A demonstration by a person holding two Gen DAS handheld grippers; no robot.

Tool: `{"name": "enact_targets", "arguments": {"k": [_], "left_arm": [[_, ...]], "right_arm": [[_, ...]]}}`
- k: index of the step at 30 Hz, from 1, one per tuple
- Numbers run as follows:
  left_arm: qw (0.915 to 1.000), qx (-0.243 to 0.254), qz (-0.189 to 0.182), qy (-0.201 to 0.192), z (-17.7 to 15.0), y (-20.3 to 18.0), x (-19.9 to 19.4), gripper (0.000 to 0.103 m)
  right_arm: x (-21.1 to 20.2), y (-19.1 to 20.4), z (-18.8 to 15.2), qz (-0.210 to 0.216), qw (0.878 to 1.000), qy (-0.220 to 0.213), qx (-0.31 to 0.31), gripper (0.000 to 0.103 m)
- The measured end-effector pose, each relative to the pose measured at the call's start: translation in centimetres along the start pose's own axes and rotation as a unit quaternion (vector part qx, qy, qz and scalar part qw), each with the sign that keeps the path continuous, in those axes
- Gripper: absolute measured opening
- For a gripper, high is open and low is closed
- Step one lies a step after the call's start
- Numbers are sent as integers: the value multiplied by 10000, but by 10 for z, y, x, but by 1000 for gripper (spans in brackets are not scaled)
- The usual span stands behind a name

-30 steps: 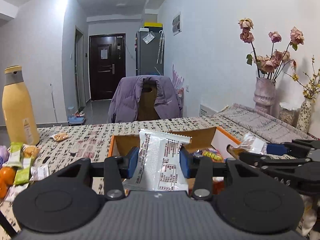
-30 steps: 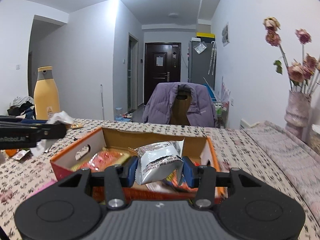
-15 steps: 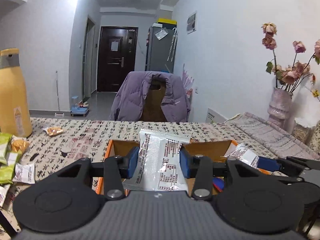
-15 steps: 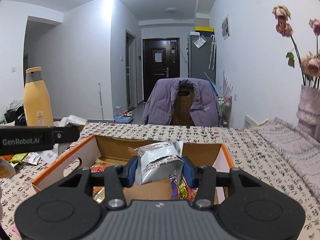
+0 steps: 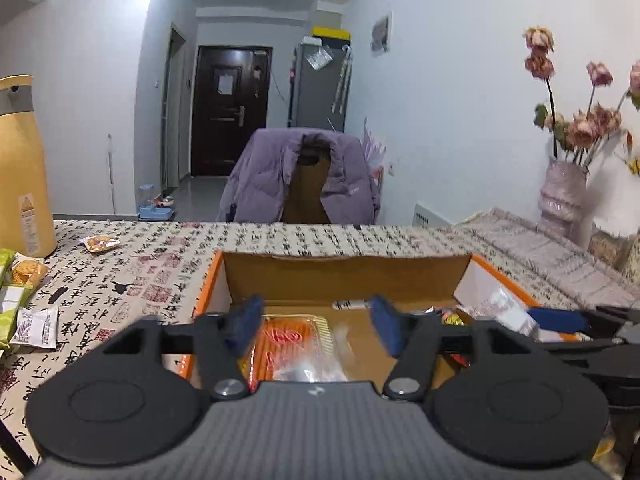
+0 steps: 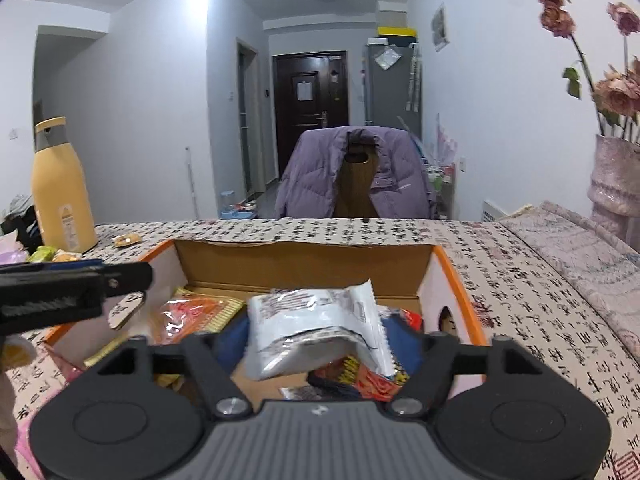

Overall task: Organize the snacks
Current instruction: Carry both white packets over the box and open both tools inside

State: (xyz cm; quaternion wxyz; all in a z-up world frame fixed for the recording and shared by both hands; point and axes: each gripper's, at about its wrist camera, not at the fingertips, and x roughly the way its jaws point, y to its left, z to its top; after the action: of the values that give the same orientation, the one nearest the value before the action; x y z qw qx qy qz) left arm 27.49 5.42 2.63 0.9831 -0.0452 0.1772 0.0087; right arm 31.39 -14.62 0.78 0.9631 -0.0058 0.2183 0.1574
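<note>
Item 1, table's (image 5: 280, 240) left edge: a yellow bottle (image 5: 20, 164) is standing upright; green and white snack packets (image 5: 24, 300) are lying just beside its foot, one orange packet (image 5: 100, 243) a little further in. All of these are waiting outside the box.

Item 2, my left claw (image 5: 316, 320): I am holding it over the left half of the orange cardboard box (image 5: 348, 276), jaws spread, nothing between them. Below it an orange-striped packet (image 5: 280, 344) and a clear wrapper are lying on the box floor.

Item 3, my right claw (image 6: 316, 340): I am gripping a white-and-silver snack packet (image 6: 316, 328) in the pads, over the right half of the box, above red and yellow wrappers (image 6: 372, 380) already inside.

Handling note, as judgement: I am aiming to lower the white packet well below the rim before letting go, over bare cardboard rather than the heap, so it lies flat. The empty left claw should keep off the near wall, and the two claws should stay apart.

Item 4, table's right edge: a vase of dried roses (image 6: 612, 184) is standing well clear.
</note>
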Motion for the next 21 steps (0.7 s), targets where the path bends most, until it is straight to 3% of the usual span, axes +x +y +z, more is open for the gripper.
{"name": "enact_targets", "arguments": {"k": [2, 3, 21], "left_arm": [[9999, -60, 47, -144, 0, 2, -5, 99], [9997, -107, 26, -215, 0, 3, -8, 103], [9991, -200, -54, -361, 4, 0, -15, 103]], "right_arm": [[-2, -4, 0, -14, 10000, -24, 72, 88], [-2, -6, 0, -16, 9999, -31, 112, 101], [-5, -12, 3, -148, 9997, -96, 194, 103]]}}
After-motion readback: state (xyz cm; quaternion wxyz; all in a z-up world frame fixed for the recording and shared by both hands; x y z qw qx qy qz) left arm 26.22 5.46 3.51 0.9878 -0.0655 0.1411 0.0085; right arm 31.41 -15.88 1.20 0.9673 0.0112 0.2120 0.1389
